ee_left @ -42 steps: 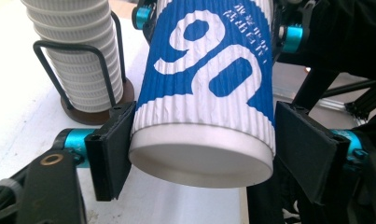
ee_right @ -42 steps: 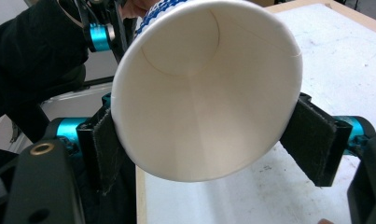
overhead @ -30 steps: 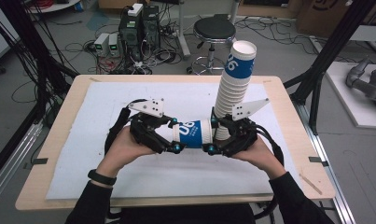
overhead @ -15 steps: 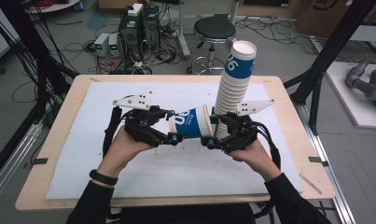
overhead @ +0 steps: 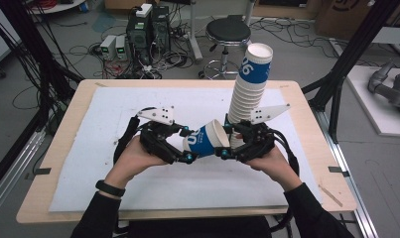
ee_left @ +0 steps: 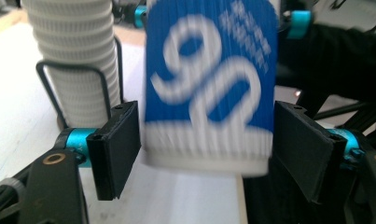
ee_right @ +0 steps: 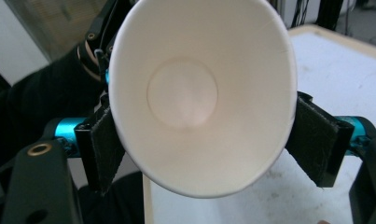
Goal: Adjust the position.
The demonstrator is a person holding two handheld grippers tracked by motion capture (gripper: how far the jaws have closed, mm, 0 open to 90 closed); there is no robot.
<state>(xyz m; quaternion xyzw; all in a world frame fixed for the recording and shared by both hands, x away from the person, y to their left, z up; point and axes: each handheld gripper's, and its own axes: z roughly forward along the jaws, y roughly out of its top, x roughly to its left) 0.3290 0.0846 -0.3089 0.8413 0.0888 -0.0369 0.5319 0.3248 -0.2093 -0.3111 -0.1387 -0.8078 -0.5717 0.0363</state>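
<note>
1. Tipped a bit since a second ago: had the cup (overhead: 203, 141) lying flat between the two tools, now has its mouth angled up and toward the right hand. Hardly moved otherwise, hanging in the air over the bench (overhead: 56, 158), just beside the tall cup stack (overhead: 244, 94).
2. Looks like a handover mid-swap, probably heading for the stack. No nesting done yet.
3. Right tool (overhead: 226, 142): clamped across the cup's open rim, pads tight on both sides, white inside staring straight at its camera.
4. Left tool (overhead: 187, 145): jaws hugging the base end, but can't tell whether squeezing or already letting go. Shows the cup smeared there while the pads stay sharp.
5. Writing: big white "90" on blue in the left gripper view, with smaller print beside it too blurred to read. Same digits on the stack's top cup.
</note>
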